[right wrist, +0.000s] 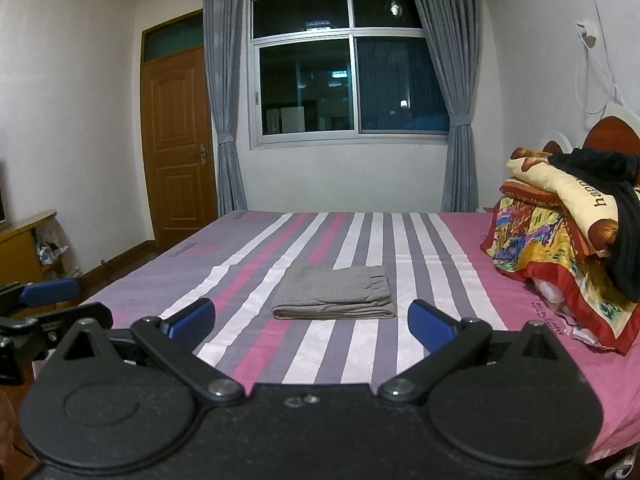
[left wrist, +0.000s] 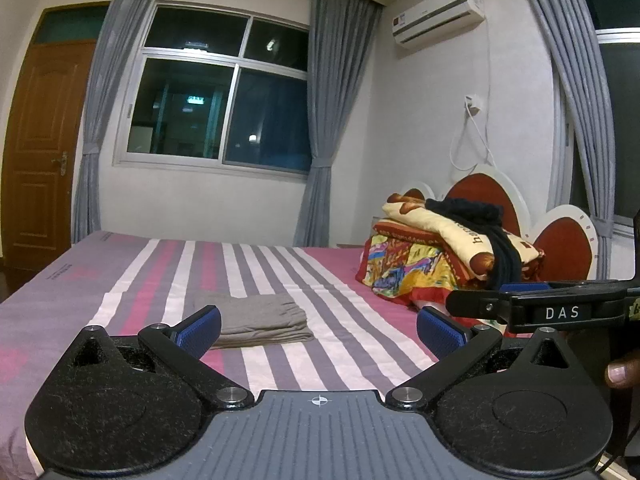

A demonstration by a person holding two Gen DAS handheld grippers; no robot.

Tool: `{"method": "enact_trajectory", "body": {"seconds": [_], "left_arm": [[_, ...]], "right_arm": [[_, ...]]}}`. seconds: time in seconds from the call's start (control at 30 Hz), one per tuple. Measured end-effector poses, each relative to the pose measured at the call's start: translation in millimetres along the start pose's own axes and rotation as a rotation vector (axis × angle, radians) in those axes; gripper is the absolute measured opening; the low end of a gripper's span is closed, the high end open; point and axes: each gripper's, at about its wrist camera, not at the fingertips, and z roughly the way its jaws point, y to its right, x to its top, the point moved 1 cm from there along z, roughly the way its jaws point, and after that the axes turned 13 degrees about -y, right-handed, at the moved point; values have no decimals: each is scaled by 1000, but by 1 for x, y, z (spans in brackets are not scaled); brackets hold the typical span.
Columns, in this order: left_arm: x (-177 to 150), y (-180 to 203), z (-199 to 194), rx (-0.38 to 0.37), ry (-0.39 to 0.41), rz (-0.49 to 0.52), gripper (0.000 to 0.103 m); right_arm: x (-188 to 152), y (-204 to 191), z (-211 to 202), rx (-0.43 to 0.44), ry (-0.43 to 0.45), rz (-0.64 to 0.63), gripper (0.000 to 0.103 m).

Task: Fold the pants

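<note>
Grey pants (right wrist: pixel 335 293) lie folded into a flat rectangle on the striped bed (right wrist: pixel 460 280), the waistband toward the right. In the left wrist view the same pants (left wrist: pixel 262 318) sit beyond the left finger. My left gripper (left wrist: pixel 320 330) is open above the bed's near edge, nothing between its blue pads. My right gripper (right wrist: pixel 313 324) is open too, held back from the pants and empty. The right gripper's body, marked DAS, crosses the right side of the left wrist view; the left gripper's tip shows at the left edge of the right wrist view.
A heap of bright blankets and pillows (right wrist: pixel 568 240) with a dark garment (right wrist: pixel 616 216) on top fills the bed's right end by the red headboard (left wrist: pixel 484 196). A wooden door (right wrist: pixel 180 140), a curtained window (right wrist: pixel 348 64) and a low cabinet (right wrist: pixel 20 248) stand around. A thumb (left wrist: pixel 620 372) shows at right.
</note>
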Motion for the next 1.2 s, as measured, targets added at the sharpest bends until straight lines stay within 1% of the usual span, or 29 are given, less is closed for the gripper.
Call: {"method": "enact_trajectory", "body": {"seconds": [0.67, 0.8, 1.03, 1.2], "left_arm": [[-1, -1, 2, -4, 0, 4, 103], [-1, -3, 3, -19, -3, 9, 103], [-3, -2, 5, -24, 11, 39, 103], [-5, -2, 0, -37, 50, 25, 102]], "right_arm": [[0, -2, 1, 2, 0, 0, 103], [-1, -2, 2, 0, 0, 1, 103], [0, 0, 3, -6, -3, -3, 103], [-2, 2, 4, -8, -3, -6, 103]]}}
